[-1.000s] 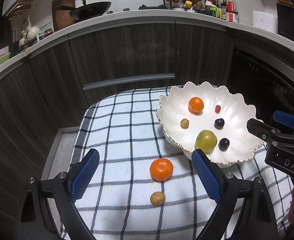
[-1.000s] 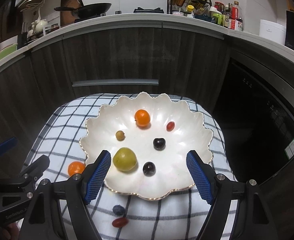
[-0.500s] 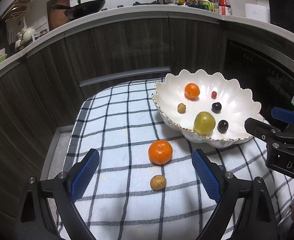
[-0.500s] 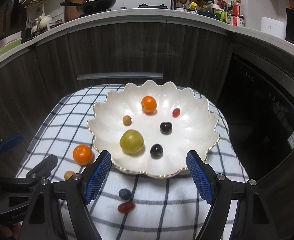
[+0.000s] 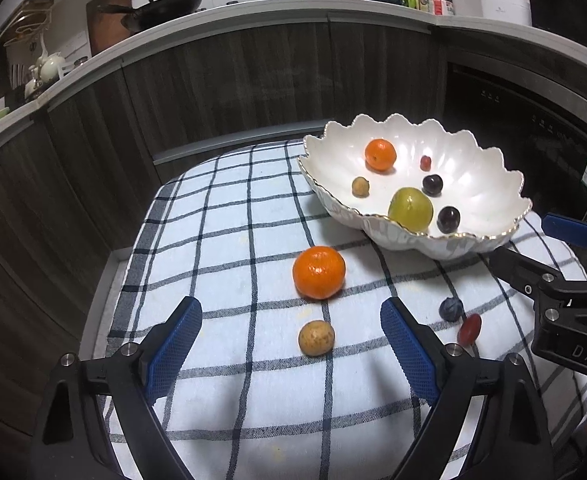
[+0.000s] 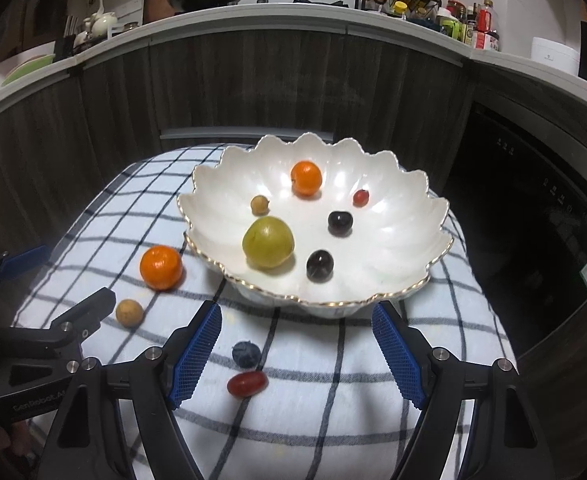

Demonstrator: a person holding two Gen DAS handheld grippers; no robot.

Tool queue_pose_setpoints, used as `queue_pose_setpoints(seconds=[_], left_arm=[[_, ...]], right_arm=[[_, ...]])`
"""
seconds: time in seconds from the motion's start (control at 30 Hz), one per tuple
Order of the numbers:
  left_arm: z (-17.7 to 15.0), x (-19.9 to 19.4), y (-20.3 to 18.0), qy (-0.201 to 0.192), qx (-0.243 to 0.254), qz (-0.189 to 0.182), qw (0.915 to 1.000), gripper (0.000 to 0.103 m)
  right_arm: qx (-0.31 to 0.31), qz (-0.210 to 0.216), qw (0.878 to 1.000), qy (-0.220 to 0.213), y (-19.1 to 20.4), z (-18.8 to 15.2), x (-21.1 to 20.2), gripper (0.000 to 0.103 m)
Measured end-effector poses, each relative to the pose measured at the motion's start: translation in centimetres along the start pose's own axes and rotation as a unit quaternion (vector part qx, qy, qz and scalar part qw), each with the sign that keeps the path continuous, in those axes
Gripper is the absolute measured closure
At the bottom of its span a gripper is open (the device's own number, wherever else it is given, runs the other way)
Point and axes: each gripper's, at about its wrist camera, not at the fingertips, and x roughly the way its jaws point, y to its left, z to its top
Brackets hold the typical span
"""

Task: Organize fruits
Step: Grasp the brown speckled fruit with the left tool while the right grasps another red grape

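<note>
left claw (image 5: 291, 344) wide, empty, right claw (image 6: 297, 344) likewise

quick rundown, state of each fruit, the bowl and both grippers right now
left gripper: open, empty
right gripper: open, empty
bowl: upright, holding six fruits
tangerine on cloth: loose, outside bowl
small brown fruit: loose on cloth
blueberry: on cloth
red grape: on cloth

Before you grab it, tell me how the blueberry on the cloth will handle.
The blueberry is small and round, so it likely rolls if nudged. It probably bruises under a hard squeeze. The red grape tomato sits close beside it, so it may get bumped.
</note>
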Motion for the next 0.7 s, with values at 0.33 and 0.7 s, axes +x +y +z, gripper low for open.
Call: queue_pose_setpoints(seconds=[0.33, 0.7], left_arm=[[-1.4, 1.3, 0.2, 0.017, 0.002, -0.006, 0.9998, 0.018], [-2.3, 3.2, -0.4, 0.034, 0.023, -0.014, 0.9991, 0.025]], right_arm=[[-0.021, 0.012, 1.0, 0.011, 1.2, -1.9, 0.6, 0.024], [-0.015, 0.031, 0.999, 0.038, 1.4, -3.2, 2.2, 0.024]])
